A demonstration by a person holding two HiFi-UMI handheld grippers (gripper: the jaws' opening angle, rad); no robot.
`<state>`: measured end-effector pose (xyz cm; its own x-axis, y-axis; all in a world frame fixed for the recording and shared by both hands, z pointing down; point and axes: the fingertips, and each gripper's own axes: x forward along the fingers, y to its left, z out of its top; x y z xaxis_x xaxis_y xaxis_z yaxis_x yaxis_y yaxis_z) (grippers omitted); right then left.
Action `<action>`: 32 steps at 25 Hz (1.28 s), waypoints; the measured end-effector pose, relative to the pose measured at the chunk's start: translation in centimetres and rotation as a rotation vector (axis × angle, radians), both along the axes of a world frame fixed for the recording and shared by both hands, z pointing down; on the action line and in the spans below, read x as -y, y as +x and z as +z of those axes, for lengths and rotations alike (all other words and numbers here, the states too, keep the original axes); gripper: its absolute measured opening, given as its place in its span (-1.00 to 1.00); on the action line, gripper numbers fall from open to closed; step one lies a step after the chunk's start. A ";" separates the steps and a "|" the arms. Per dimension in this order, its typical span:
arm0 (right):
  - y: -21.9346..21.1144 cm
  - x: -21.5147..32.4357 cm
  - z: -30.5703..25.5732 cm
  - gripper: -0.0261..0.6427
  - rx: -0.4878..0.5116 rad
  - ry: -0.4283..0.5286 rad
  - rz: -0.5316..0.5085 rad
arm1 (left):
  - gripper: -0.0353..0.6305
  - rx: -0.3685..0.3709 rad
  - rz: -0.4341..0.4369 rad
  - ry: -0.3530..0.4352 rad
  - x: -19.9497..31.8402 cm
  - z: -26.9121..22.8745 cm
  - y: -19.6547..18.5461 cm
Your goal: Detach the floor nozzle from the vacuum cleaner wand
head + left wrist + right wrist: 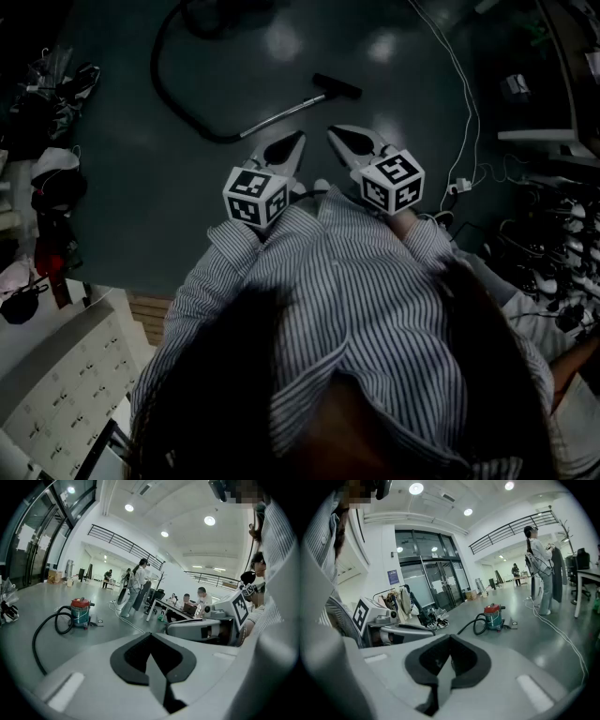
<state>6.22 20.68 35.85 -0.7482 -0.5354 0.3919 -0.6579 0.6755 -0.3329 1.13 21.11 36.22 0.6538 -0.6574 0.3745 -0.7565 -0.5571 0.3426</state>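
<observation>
The black floor nozzle lies on the dark floor ahead of me, joined to the metal wand. The wand runs down-left into a black hose that loops back to the vacuum canister, a red and teal drum also seen in the right gripper view. My left gripper and right gripper are held side by side in front of my chest, well above the floor and short of the wand. Both are shut with nothing between the pads, as their own views show: left gripper, right gripper.
A white cable runs down the right side of the floor to a power strip. Bags and clutter lie at the left edge. People sit at desks in the distance. One person stands near glass doors.
</observation>
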 end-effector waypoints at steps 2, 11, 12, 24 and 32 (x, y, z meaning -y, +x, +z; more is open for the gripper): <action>0.1 0.1 0.1 -0.92 0.002 -0.005 -0.002 | -0.88 0.002 0.003 -0.004 0.0 0.1 0.1; 0.3 0.1 0.2 -0.92 0.003 -0.016 -0.012 | -0.88 -0.004 -0.006 -0.015 0.2 0.3 0.3; 0.4 0.2 0.3 -0.92 0.003 -0.018 -0.011 | -0.88 -0.003 -0.006 -0.016 0.3 0.3 0.3; 3.9 3.2 -0.3 -0.91 0.173 -0.080 0.066 | -0.87 0.050 -0.081 -0.037 3.3 1.5 1.0; 6.1 5.6 3.3 -0.89 0.182 -0.192 0.103 | -0.87 0.086 -0.088 -0.092 4.8 4.3 0.9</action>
<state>12.28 15.10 39.15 -0.7609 -0.5412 0.3579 -0.6375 0.5211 -0.5675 2.07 16.34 40.51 0.5581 -0.6714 0.4875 -0.8297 -0.4565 0.3213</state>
